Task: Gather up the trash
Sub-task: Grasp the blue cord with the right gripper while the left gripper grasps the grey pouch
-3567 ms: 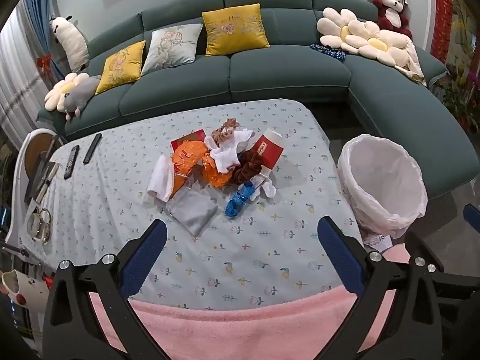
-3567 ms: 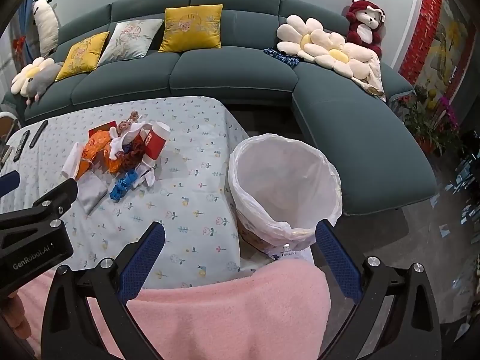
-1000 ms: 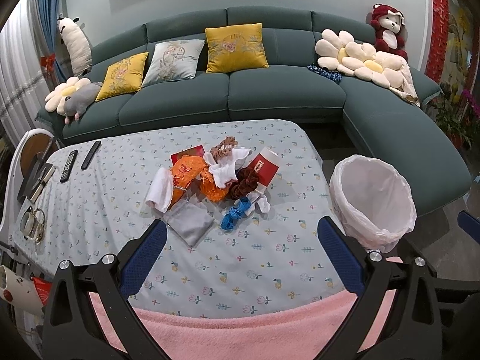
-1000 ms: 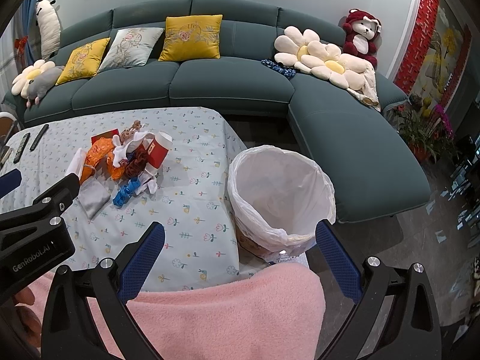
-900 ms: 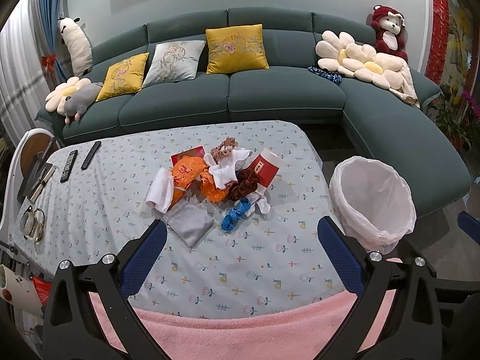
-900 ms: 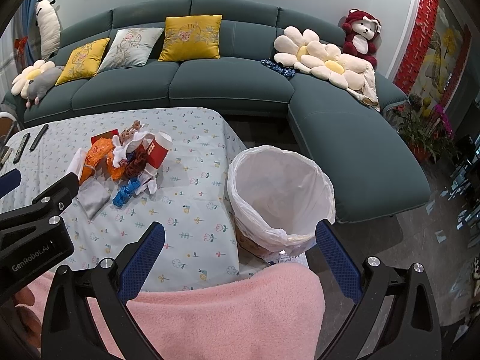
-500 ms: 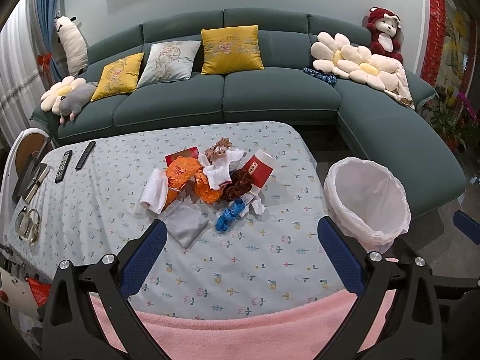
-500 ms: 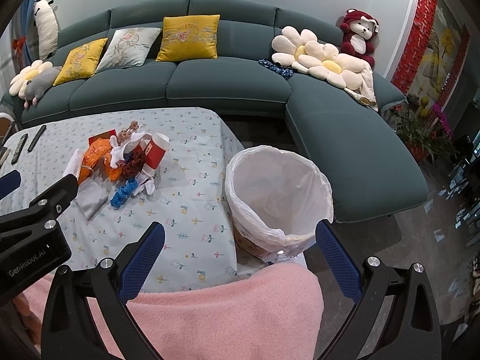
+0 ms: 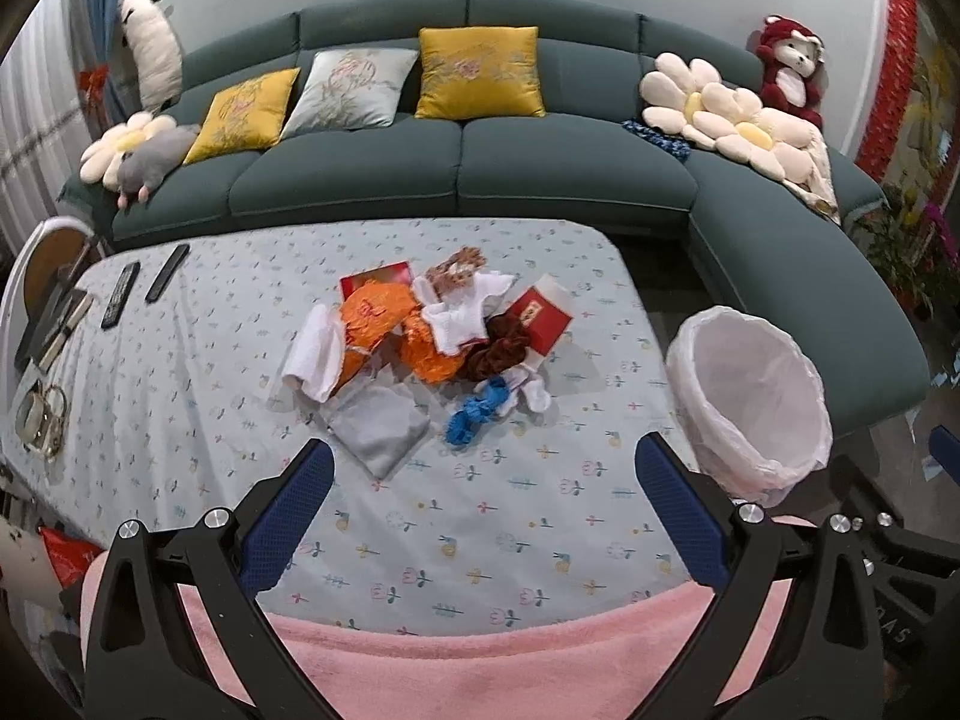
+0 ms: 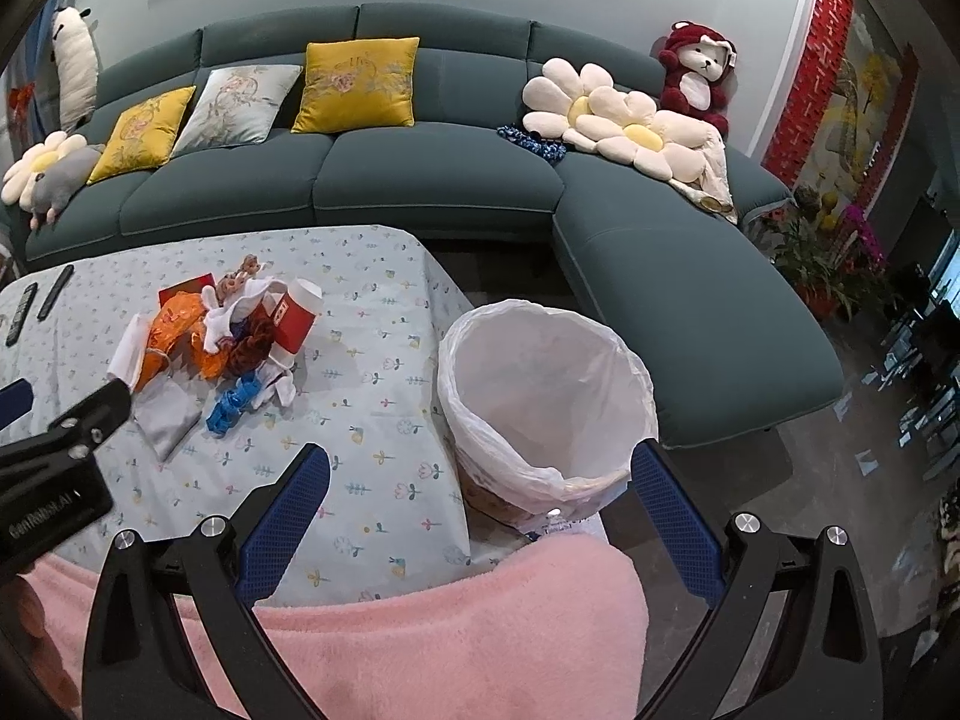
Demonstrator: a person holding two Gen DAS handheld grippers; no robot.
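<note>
A heap of trash lies mid-table: an orange wrapper, a red paper cup, white tissues, a blue crumpled piece, a grey pouch. The heap also shows in the right wrist view. A bin with a white liner stands on the floor at the table's right end. My left gripper is open and empty, held above the table's near part, short of the heap. My right gripper is open and empty, near the bin's front rim.
The table has a floral cloth and a pink towel along its near edge. Two remotes lie far left. A teal corner sofa with cushions and plush toys stands behind.
Both views have drawn back and up a little over the last seconds; the heap and bin look smaller and lower. Both grippers stay open. Nothing on the table has moved.
</note>
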